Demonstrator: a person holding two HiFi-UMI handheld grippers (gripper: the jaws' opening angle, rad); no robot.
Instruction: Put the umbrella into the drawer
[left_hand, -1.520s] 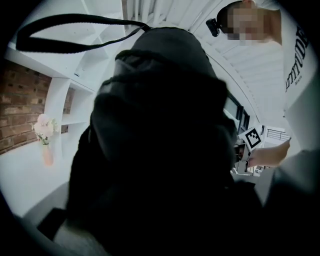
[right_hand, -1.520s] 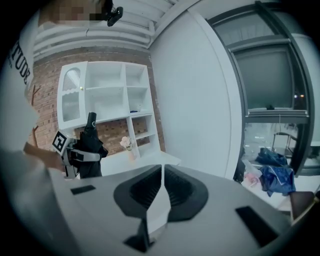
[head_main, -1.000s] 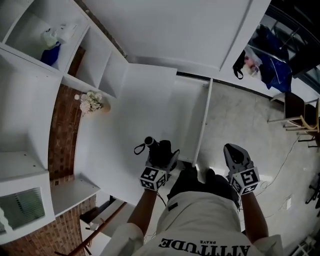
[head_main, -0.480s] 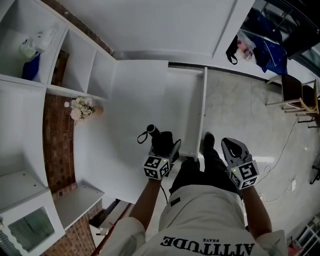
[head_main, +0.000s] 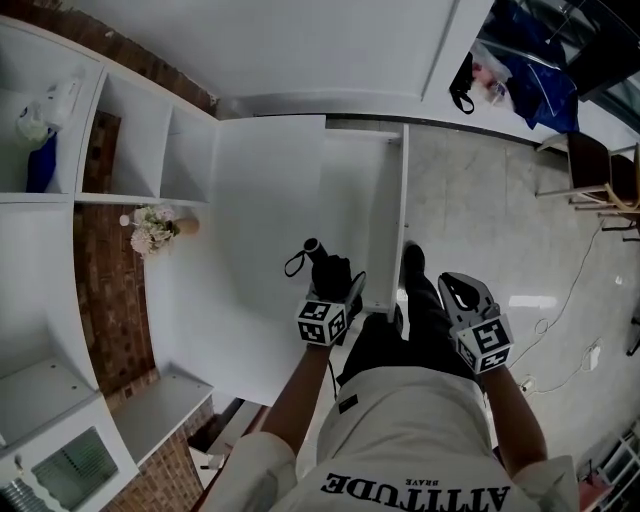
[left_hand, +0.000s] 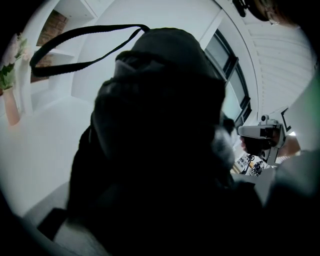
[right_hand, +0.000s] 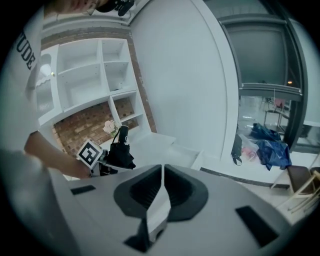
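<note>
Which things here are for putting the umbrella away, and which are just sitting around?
For the job: folded black fabric umbrella, clamped in the left gripper; open white drawer.

Just sitting around: pale flowers in a small vase; crumpled blue plastic bag; brown wooden chair.

Your left gripper (head_main: 336, 290) seems clamped on the umbrella (head_main: 326, 268); your right gripper (head_main: 456, 289), jaws together, points downward beside it.

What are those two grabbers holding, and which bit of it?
The left gripper grips the black umbrella by its folded cloth part; the handle and strap stick out beyond. The right gripper holds nothing.
</note>
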